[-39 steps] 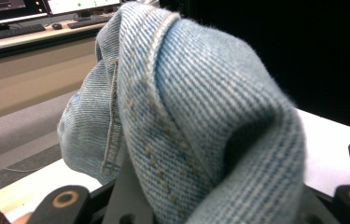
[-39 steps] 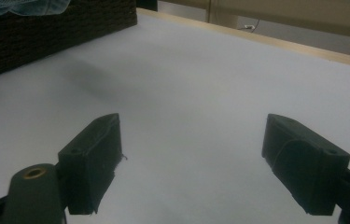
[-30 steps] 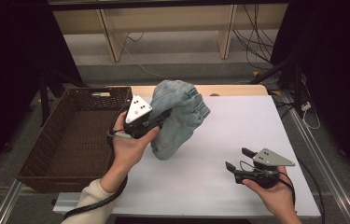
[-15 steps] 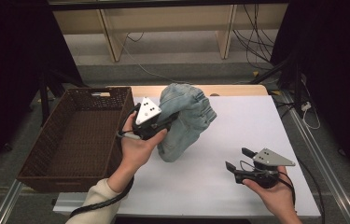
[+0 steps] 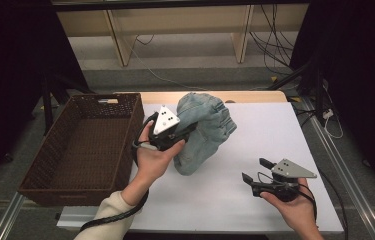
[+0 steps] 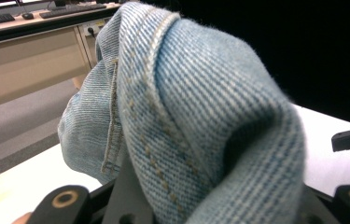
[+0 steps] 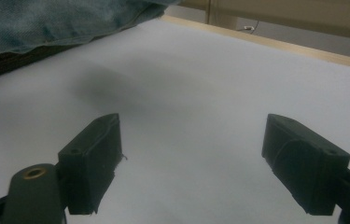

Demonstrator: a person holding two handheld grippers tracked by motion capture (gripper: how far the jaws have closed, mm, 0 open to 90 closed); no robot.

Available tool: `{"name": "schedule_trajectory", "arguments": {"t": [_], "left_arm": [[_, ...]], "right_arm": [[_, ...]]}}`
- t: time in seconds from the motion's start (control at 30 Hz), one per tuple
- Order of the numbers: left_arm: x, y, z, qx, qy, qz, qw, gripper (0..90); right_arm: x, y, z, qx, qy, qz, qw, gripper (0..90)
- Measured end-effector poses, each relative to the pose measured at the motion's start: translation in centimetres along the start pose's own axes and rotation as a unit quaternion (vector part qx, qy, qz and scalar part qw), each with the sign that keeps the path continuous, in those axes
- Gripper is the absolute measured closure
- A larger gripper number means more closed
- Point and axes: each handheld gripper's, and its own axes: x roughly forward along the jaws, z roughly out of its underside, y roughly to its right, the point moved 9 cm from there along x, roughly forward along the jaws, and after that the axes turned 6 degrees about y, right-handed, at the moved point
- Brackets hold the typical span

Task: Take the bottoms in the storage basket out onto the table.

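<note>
Jeans (image 5: 202, 131), bunched into a pale blue bundle, hang from the left claw (image 5: 187, 132) over the left part of the white surface (image 5: 275, 135), their lower end touching or nearly touching it. Going left to right, the brown wicker basket (image 5: 82, 150) stands at the far left, its near wall just beside the hand that carries the left claw; the jeans come next, then bare surface, then the right claw (image 5: 255, 170) well apart near the front right.

The relation that matters is that the basket lies to the left of the held bundle, with the left hand (image 5: 152, 157) between them, so the likely move is a short carry leftward over the basket's rim. The bundle's long axis runs roughly upright, draped down from the grip. In the left gripper view the denim (image 6: 186, 121) fills the space between the jaws, which are clamped on it. The right claw (image 7: 191, 158) is spread wide and holds nothing.
</note>
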Motion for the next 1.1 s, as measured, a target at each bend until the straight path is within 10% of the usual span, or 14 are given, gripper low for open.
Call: {"name": "schedule_trajectory", "arguments": {"t": [0.63, 1.1], "left_arm": [[2.2, 2.8, 2.9, 0.009, -0.028, 0.041, 0.9987, 71.4], [4.4, 4.1, 8.5, 0.027, -0.095, 0.044, 0.9942, 67.2]], "right_arm": [[0.0, 0.0, 0.0, 0.001, 0.0, 0.0, 1.0, 20.8], [-0.1, 0.0, 0.0, 0.001, 0.0, 0.0, 1.0, 20.8]]}}
